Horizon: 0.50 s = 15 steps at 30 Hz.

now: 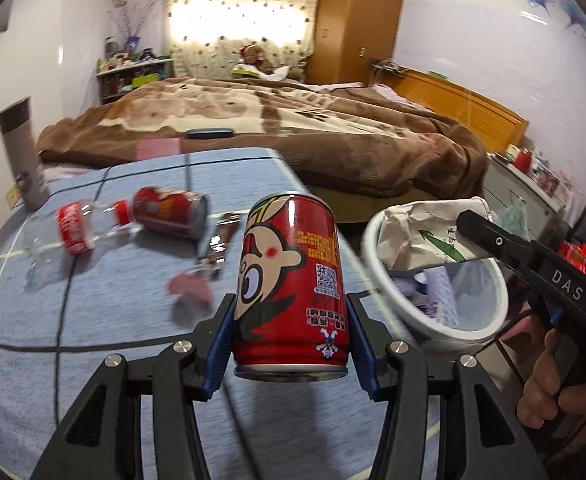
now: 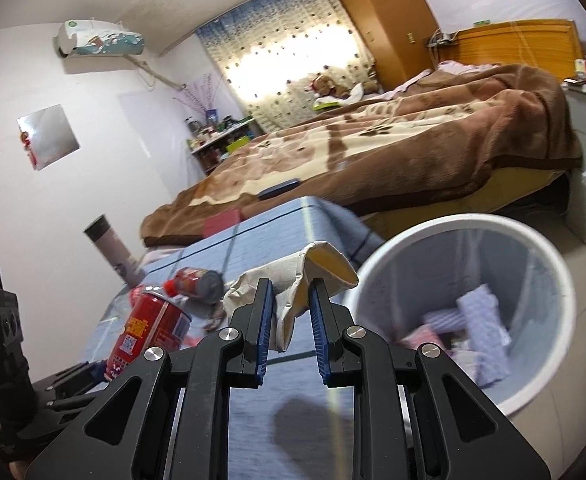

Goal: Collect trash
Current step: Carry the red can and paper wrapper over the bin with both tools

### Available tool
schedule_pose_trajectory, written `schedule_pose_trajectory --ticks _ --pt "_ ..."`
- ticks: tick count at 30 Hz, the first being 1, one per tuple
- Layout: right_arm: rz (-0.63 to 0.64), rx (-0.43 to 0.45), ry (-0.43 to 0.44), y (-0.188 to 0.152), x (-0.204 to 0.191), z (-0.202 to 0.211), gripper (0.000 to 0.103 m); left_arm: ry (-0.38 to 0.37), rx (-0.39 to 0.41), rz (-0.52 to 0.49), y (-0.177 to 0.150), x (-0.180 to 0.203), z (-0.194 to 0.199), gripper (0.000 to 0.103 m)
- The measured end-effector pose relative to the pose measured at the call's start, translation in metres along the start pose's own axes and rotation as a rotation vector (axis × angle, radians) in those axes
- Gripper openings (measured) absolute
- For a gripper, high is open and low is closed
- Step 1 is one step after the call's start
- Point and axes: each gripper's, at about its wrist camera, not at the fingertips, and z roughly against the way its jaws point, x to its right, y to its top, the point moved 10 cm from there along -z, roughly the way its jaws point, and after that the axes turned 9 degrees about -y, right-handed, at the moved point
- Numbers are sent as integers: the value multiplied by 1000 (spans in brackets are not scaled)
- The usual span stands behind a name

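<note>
My left gripper (image 1: 289, 306) is shut on an upright red can with a cartoon face (image 1: 289, 280), lifted above the blue table (image 1: 93, 320). The same can (image 2: 149, 328) shows at the lower left of the right wrist view. My right gripper (image 2: 291, 286) is shut on a crumpled paper cup (image 2: 293, 272). It holds the cup (image 1: 421, 236) over the near rim of the white bin (image 1: 449, 332). The bin (image 2: 473, 220) stands just past the table's right edge and holds several pale scraps.
On the table lie another red can on its side (image 1: 169, 212), a clear bottle with a red label (image 1: 73, 232) and torn wrappers (image 1: 197, 280). A grey flask (image 1: 21, 156) stands at the far left. A bed with a brown blanket (image 1: 293, 120) lies behind.
</note>
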Motion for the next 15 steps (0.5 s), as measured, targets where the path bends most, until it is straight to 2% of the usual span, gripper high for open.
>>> schedule_pose_trajectory --ticks 15 --pt "-7 17 -181 15 81 7 20 -135 -69 -120 12 95 -56 54"
